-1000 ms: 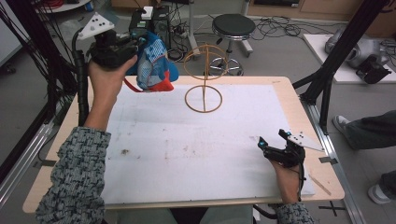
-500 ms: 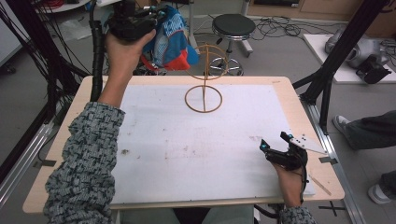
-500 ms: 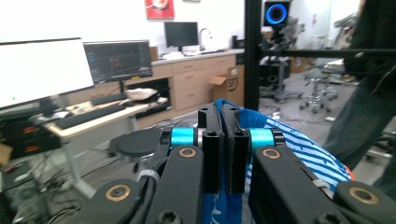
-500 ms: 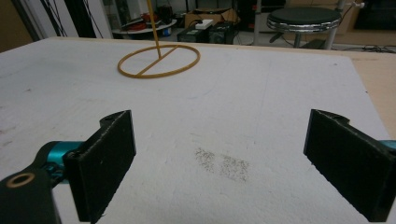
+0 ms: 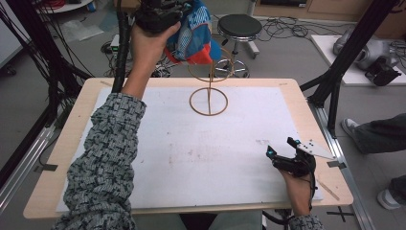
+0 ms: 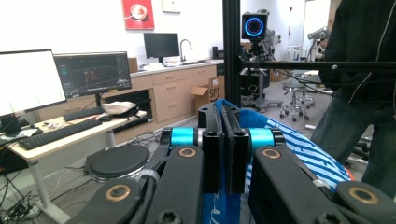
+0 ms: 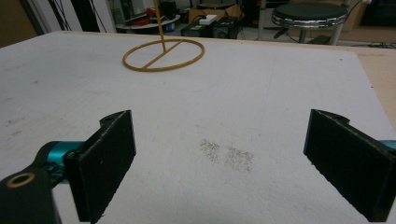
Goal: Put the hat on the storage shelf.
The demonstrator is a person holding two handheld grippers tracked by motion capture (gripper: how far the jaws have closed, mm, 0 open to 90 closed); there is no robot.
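Left gripper [image 5: 160, 14] raised high at 11 o'clock of the high view, beyond the far edge of the table [image 5: 62, 143], jaws pressed together on a fold of a blue-and-white striped fabric bag [image 5: 194, 28] with an orange-red lower part

Bag hanging at 3 to 4 o'clock of that gripper, bunched against the hand, its lower orange corner just above the top ring of a wooden ring stand [image 5: 209, 100]

In the left gripper view, left gripper [image 6: 223, 149] with jaws clamped nearly flush, striped blue bag fabric [image 6: 299, 149] spreading below and toward 4 o'clock of the jaws

Stand at 12 o'clock on the white mat [image 5: 191, 158], round base flat on the mat, thin post upright, upper ring overlapped by the bag

Right gripper [image 5: 280, 147] low at 4 o'clock of the table, near the right edge of the mat, held by the right hand [image 5: 298, 184], jaws spread wide, gripping nothing

In the right gripper view, right gripper [image 7: 219, 163] with jaws far apart over bare mat, stand base [image 7: 163, 55] well ahead toward 11 o'clock

Patterned grey sleeve [image 5: 103, 163] along the left forearm, from 7 o'clock upward
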